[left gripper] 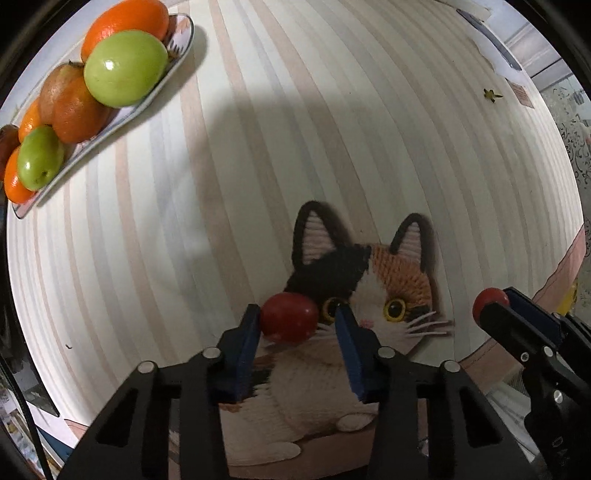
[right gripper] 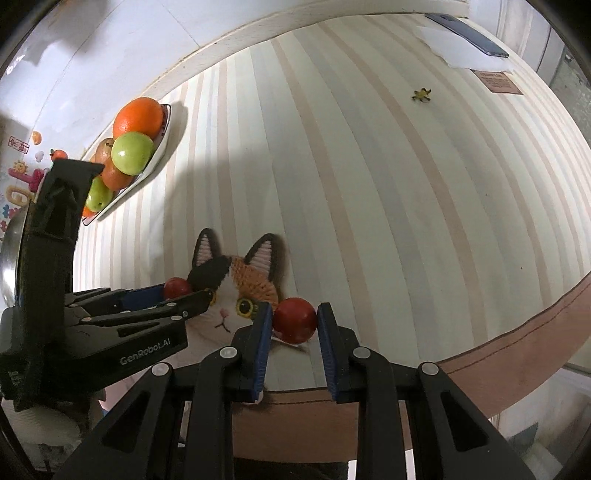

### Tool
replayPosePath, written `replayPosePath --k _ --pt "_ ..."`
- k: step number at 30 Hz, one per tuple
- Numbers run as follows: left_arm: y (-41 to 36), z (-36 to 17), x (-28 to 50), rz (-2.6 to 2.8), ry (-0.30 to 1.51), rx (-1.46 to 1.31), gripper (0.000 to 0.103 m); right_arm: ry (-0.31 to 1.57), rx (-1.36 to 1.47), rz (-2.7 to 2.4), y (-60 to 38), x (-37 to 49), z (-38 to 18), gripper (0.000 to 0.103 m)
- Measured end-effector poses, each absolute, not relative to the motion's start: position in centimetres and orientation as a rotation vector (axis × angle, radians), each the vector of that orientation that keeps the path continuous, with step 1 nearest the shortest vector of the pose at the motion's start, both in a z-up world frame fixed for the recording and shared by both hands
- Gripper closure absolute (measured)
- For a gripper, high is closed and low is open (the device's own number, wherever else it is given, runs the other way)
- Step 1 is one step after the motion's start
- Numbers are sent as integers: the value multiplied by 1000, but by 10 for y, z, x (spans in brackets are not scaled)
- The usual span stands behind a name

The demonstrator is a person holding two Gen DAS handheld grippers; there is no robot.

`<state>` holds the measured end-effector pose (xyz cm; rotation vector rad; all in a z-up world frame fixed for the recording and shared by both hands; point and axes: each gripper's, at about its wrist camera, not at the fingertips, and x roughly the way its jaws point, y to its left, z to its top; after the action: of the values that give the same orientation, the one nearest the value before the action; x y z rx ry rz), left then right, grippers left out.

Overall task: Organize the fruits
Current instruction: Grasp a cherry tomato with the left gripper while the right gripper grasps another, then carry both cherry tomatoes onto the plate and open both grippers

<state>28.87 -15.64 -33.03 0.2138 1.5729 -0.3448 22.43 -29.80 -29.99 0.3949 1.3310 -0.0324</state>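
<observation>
Two red fruits are being worked at once on the striped table (right gripper: 369, 184), near the cat mat (left gripper: 369, 295). The left gripper (left gripper: 295, 321) is being held partly open around one red fruit (left gripper: 290, 321); the left finger is touching it, while a narrow gap is showing at the right finger, so a firm hold cannot be confirmed. The right gripper (right gripper: 295, 321) is being closed narrowly on the other red fruit (right gripper: 294, 319), both pads appearing in contact.

The plate (left gripper: 177, 48) is lying at ten o'clock, well apart, heaped with oranges (left gripper: 125, 22) and green fruits (left gripper: 125, 68). Both fruits are judged as being gathered for that plate, which would explain the paired, low approach. A small yellow scrap (right gripper: 421, 94) is lying at one o'clock.
</observation>
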Motion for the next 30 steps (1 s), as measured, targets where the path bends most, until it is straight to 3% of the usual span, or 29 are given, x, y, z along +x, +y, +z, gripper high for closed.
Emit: replayPosePath --k 3,14,23,30 --pt "-161 -330 288 -343 1562 215 75 1330 391 -32 -295 228 -303 76" --pt "-133 -310 288 -324 1515 111 76 1290 394 -12 -297 224 -287 76" --pt "-29 -260 292 -236 1424 -111 76 1247 337 112 -250 251 -267 76" --pt "75 -232 317 -98 1366 -435 76 1177 316 262 -181 293 -252 76"
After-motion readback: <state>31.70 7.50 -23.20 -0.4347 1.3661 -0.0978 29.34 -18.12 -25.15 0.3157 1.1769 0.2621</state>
